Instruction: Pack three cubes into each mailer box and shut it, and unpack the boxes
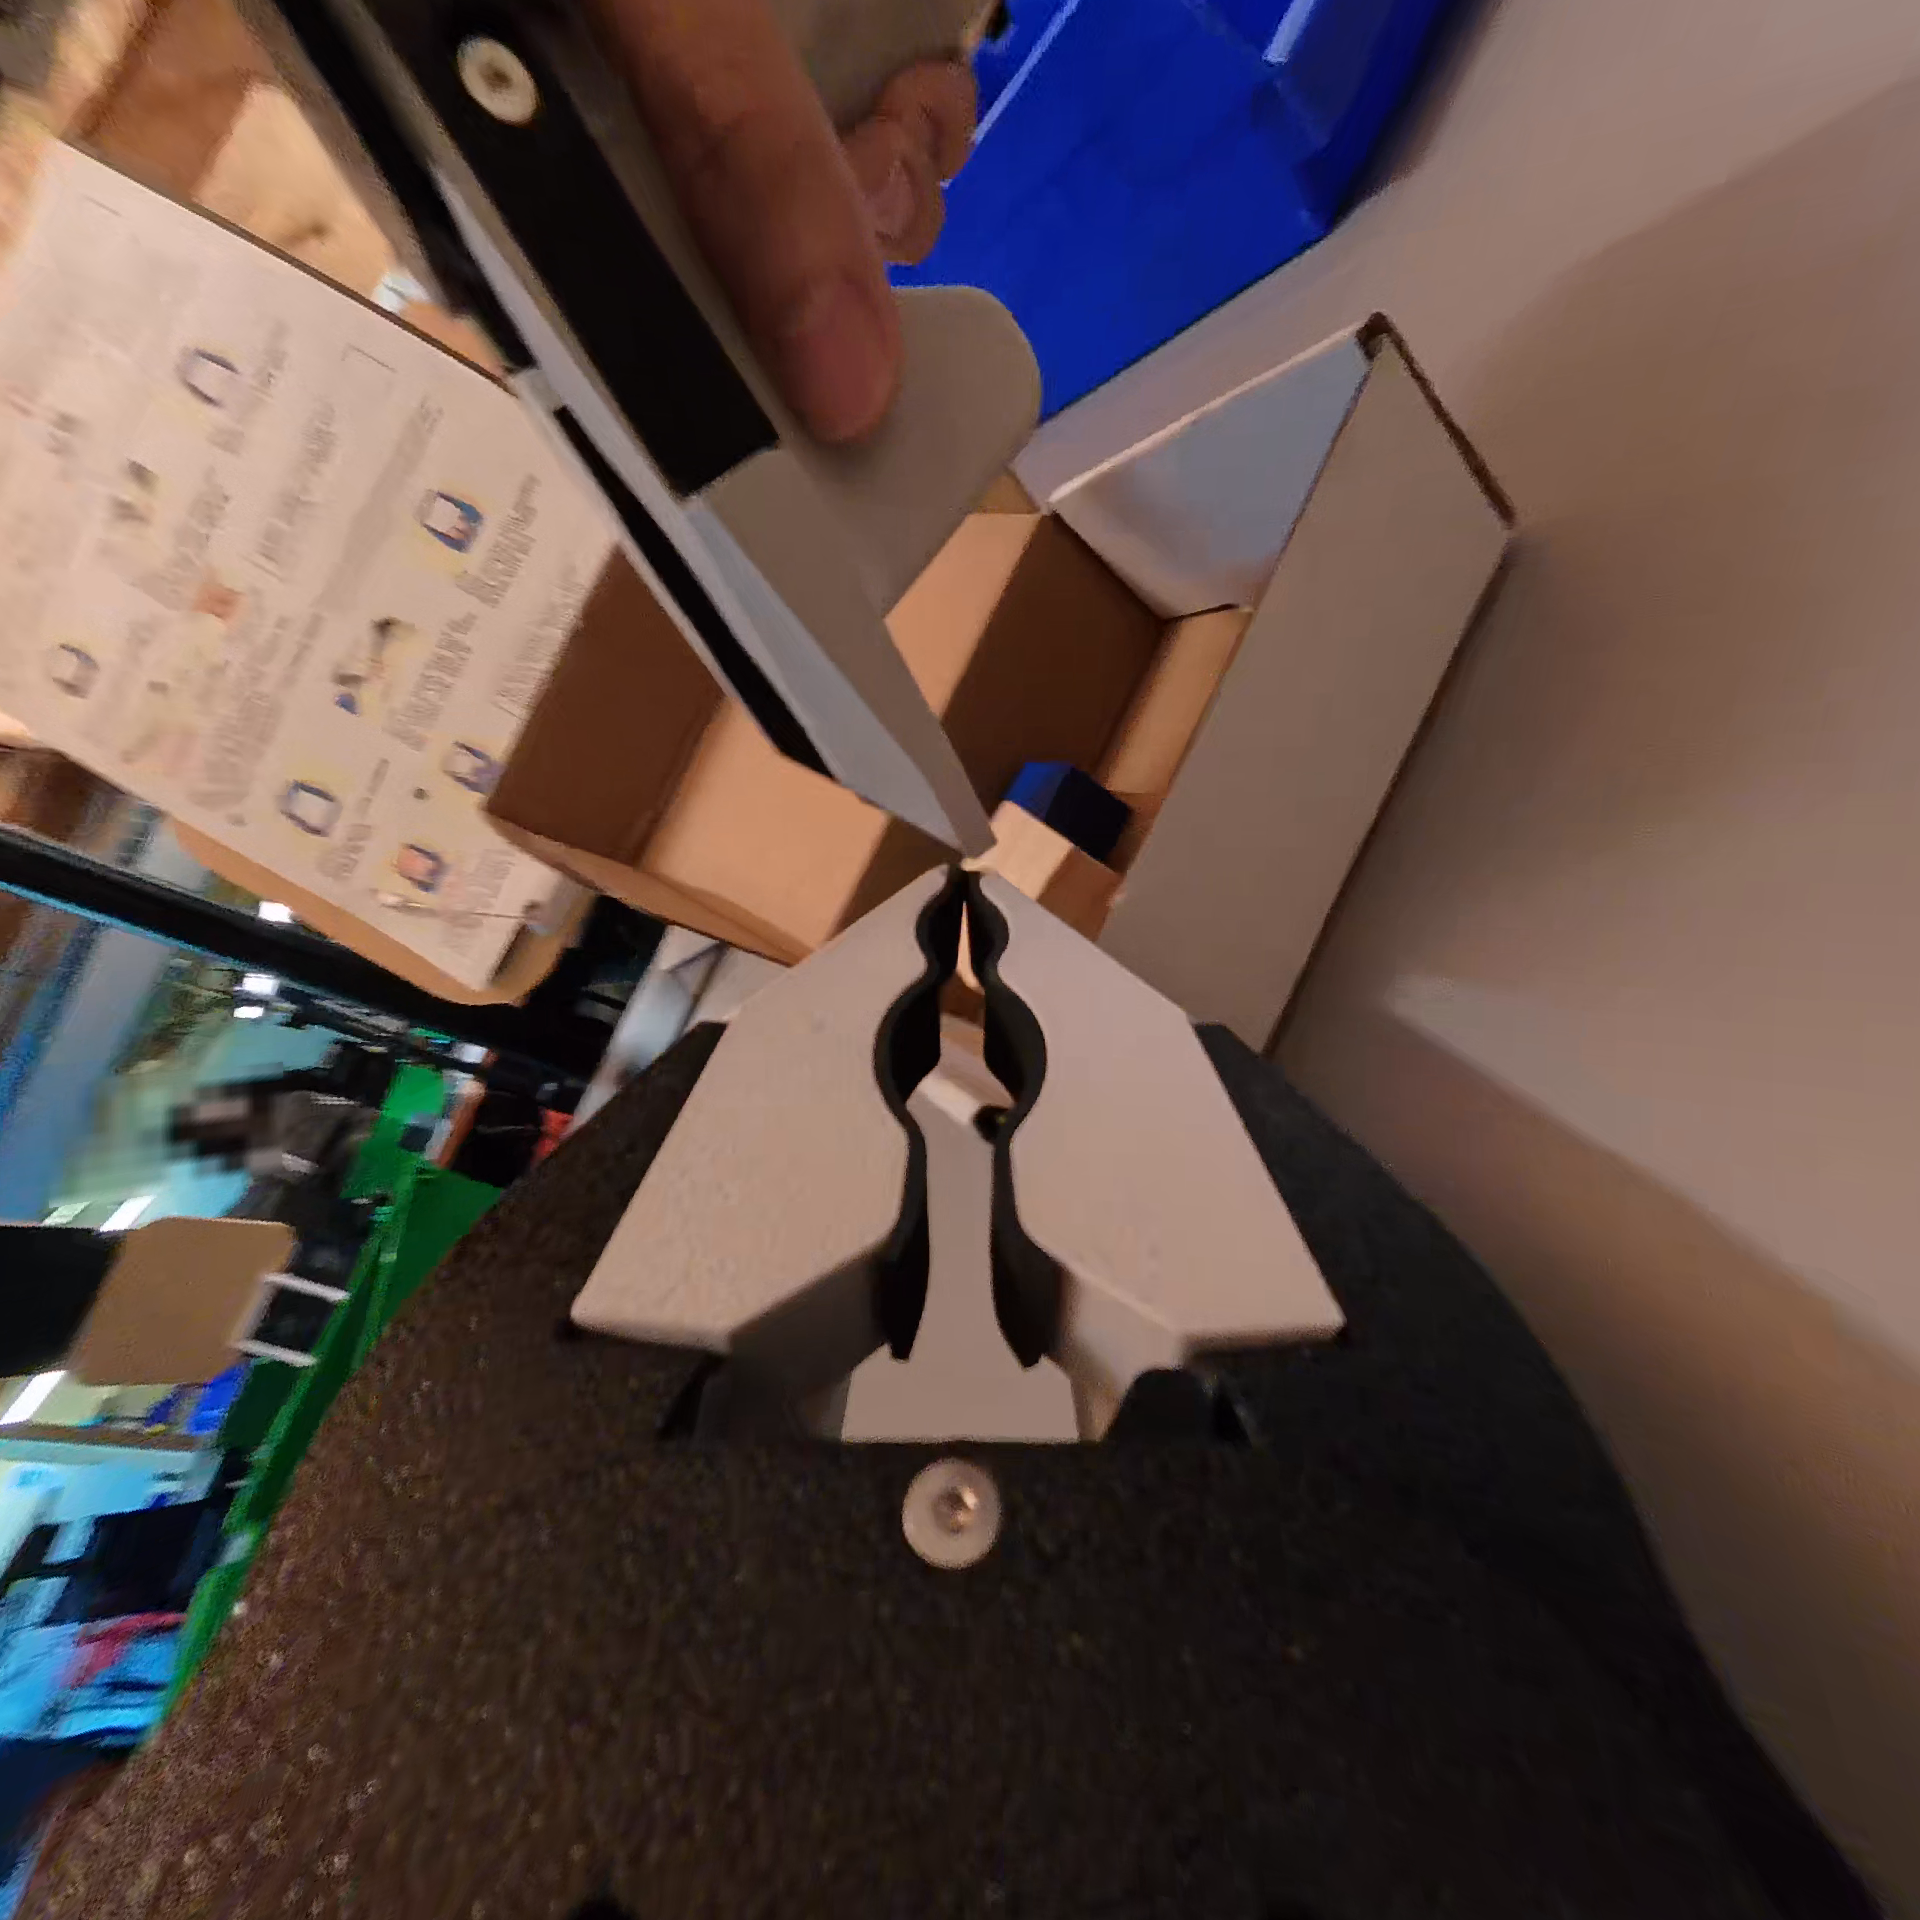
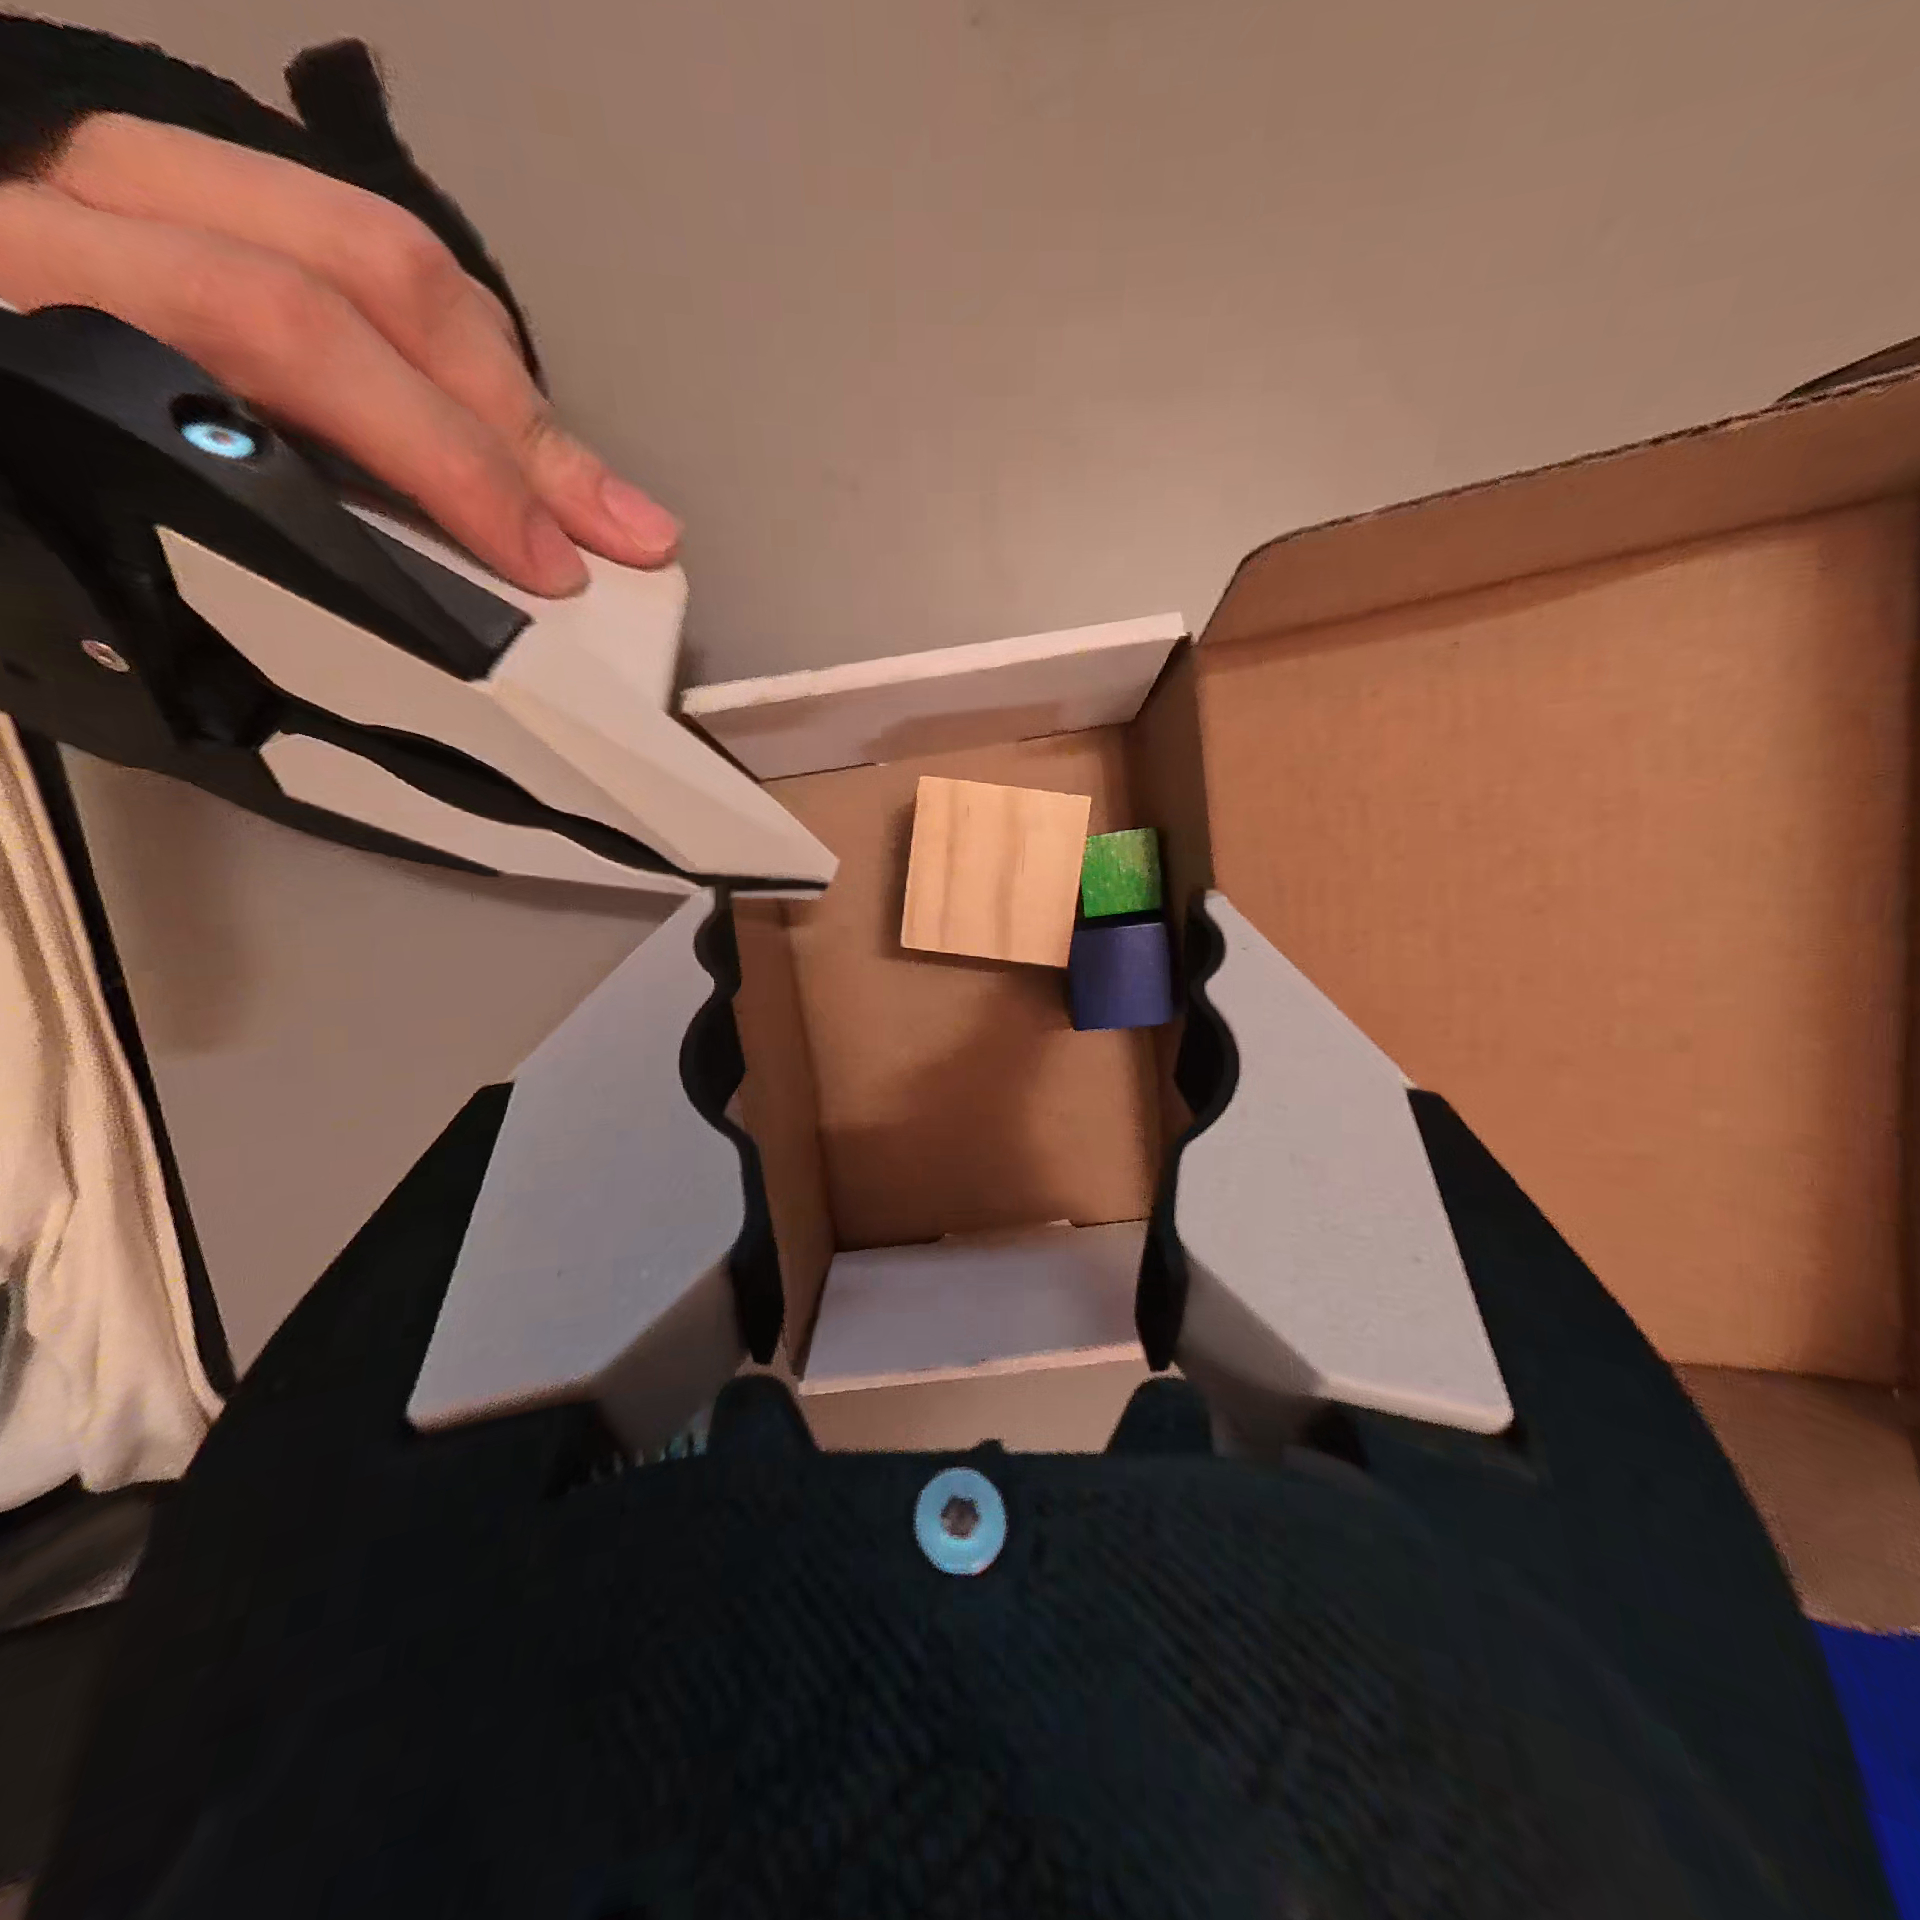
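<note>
Fingers of a person's hand [image 2: 395, 353] lie along the left gripper [image 2: 769, 878] at the left of the right wrist view; its white, black-lined tips are pressed together on the left wall edge of the open mailer box [image 2: 1455, 935] — white outside, brown corrugated card inside. In its own view the left gripper [image 1: 964, 883] shows tips all but meeting at that same rim, though whether card sits between them I cannot tell. Right of the wall, on the box floor, lies a pale bare-wood cube [image 2: 992, 871]; touching its right side are a green cube [image 2: 1120, 871] and, just nearer the camera, a dark blue cube [image 2: 1122, 977], both against the right wall. The right gripper [image 2: 961, 935] hangs over the box — jaws spread wide, gripping nothing. Farthest right, the brown lid flap lies open on the beige table [image 2: 1039, 312].
</note>
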`<state>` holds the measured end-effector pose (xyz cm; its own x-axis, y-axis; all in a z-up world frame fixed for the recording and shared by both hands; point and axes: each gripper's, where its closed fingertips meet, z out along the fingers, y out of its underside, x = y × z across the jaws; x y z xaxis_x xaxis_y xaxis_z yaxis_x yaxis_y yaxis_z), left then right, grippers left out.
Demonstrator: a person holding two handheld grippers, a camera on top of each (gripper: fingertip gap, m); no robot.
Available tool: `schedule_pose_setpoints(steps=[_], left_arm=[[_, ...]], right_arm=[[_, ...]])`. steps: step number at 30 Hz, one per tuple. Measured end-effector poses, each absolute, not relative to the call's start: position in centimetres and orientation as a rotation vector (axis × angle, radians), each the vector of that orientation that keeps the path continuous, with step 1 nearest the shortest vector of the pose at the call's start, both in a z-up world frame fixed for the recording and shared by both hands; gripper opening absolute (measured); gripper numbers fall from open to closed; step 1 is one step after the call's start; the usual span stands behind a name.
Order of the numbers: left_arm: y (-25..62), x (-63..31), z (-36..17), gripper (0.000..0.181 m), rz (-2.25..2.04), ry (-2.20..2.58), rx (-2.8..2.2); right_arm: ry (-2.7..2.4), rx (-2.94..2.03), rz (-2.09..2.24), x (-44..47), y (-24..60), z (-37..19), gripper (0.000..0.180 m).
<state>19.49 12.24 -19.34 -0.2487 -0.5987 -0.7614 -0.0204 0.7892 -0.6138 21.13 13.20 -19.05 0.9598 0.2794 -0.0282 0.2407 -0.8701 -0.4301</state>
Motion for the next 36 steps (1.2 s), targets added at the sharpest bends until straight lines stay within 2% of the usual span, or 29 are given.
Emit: schedule_pose_setpoints(steps=[1, 2, 9, 14, 21, 25, 29, 32, 36], left_arm=[[12.4, 19.4, -18.8, 0.000, -0.566, 1.724, -0.458], [12.4, 19.3, -18.4, 0.000, -0.560, 1.706, -0.432], [12.1, 18.5, -18.9, 0.000, -0.730, 1.865, -0.444], [14.0, 18.3, -20.4, 0.000, -1.040, 2.026, -0.883], [13.2, 18.3, -21.4, 0.000, -1.193, 2.058, -0.959], [13.2, 18.3, -21.4, 0.000, -1.210, 2.061, -0.963], [13.4, 18.2, -21.2, 0.000, -1.237, 2.051, -0.974], [13.4, 18.2, -21.1, 0.000, -1.241, 2.051, -0.973], [13.5, 18.3, -21.2, 0.000, -1.224, 2.047, -0.972]], right_arm=[[-0.355, -2.672, 0.096, 21.7, 13.1, -18.9, 0.075], [-0.323, -2.673, 0.078, 22.3, 12.9, -18.8, 0.074], [-0.293, -2.691, 0.042, 22.8, 12.6, -19.9, 0.072], [-0.347, -2.673, 0.023, 22.0, 13.2, -21.1, 0.071], [-0.363, -2.736, -0.051, 21.6, 13.4, -23.0, 0.065], [-0.316, -2.735, -0.029, 21.4, 13.8, -23.5, 0.045], [-0.255, -2.725, -0.021, 21.4, 14.0, -23.4, 0.043], [-0.233, -2.730, -0.017, 21.2, 12.8, -22.0, 0.043], [-0.274, -2.591, 0.056, 19.8, 10.1, -16.2, 0.043]])
